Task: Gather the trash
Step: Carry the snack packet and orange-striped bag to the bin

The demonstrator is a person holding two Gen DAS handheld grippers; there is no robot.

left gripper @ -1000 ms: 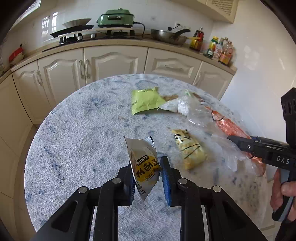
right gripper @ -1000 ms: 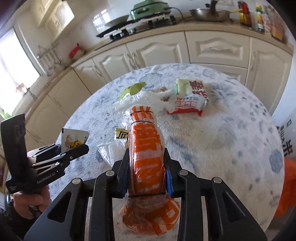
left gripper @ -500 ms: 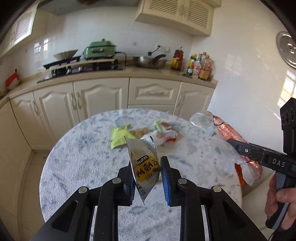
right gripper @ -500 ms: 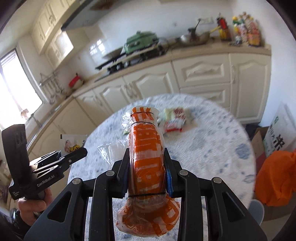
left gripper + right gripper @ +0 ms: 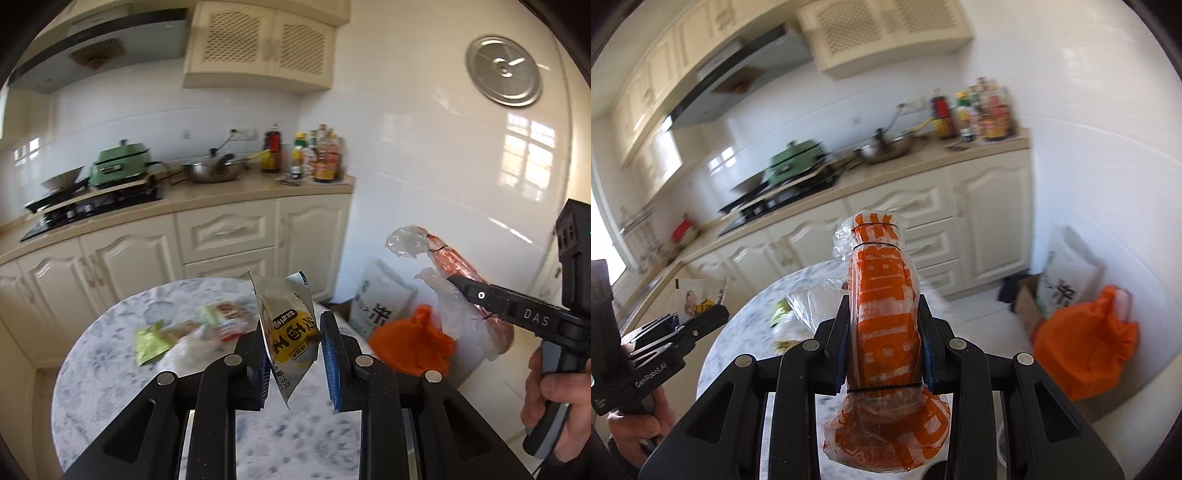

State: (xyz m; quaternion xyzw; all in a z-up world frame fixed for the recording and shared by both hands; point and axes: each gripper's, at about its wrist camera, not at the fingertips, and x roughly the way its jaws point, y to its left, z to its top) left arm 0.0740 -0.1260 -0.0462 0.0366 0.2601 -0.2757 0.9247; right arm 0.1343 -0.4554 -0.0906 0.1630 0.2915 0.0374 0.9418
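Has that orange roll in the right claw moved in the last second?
Yes. The orange wrapped roll, clamped in the right gripper, has risen off the marble table; it now fronts the cabinets.

Green pot (image 5: 120, 166) on stove, steel wok (image 5: 214, 172), wall clock (image 5: 503, 70)

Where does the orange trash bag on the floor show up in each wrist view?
Left wrist: orange trash bag right of centre, past the table edge, behind the right gripper.
Right wrist: orange trash bag far right, on the floor by the wall.
Shared landmark: the white printed sack just behind it.
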